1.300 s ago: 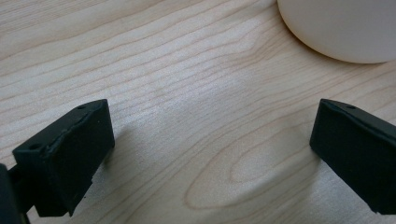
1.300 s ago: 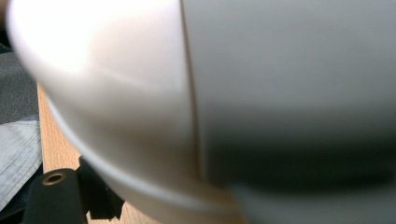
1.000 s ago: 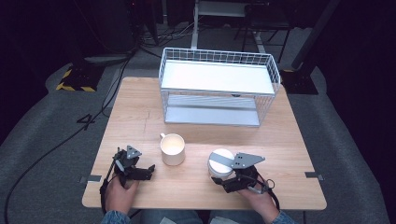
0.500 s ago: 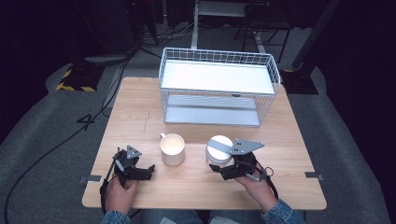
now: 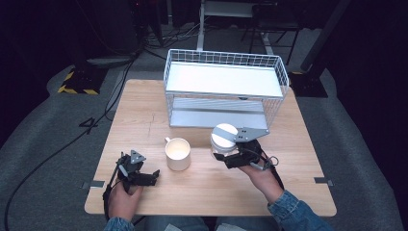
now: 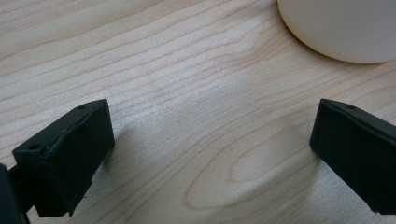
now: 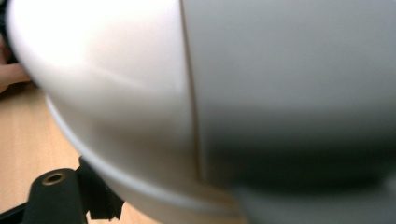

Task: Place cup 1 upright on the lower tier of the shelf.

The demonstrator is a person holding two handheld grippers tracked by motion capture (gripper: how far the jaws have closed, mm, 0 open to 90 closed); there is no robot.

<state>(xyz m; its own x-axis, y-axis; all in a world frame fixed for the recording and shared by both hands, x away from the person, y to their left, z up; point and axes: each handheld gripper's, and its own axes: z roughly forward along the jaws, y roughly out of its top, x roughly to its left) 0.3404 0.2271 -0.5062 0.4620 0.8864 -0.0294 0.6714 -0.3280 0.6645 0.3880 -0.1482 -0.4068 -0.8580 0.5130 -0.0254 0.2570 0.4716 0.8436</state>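
Note:
A cream mug (image 5: 177,153) with its handle at the far left stands on the wooden table (image 5: 144,120). My left gripper (image 5: 153,175) rests on the table just left of the mug, open, its jaws wide apart over bare wood (image 6: 210,135); the mug's base (image 6: 345,28) shows beyond them. My right gripper (image 5: 222,155) is shut on a white round vessel (image 5: 223,136) and holds it above the table, right of the mug and in front of the wire rack. That vessel's white side (image 7: 233,93) looms close and blurred in the right gripper view.
A white wire rack (image 5: 223,89) with an upper and a lower shelf stands at the back of the table. Cables and black-and-yellow tape (image 5: 77,82) lie on the grey floor beyond it.
My right gripper has lifted the white vessel off the table and carried it away from the person, toward the rack. The left gripper and the mug have stayed put.

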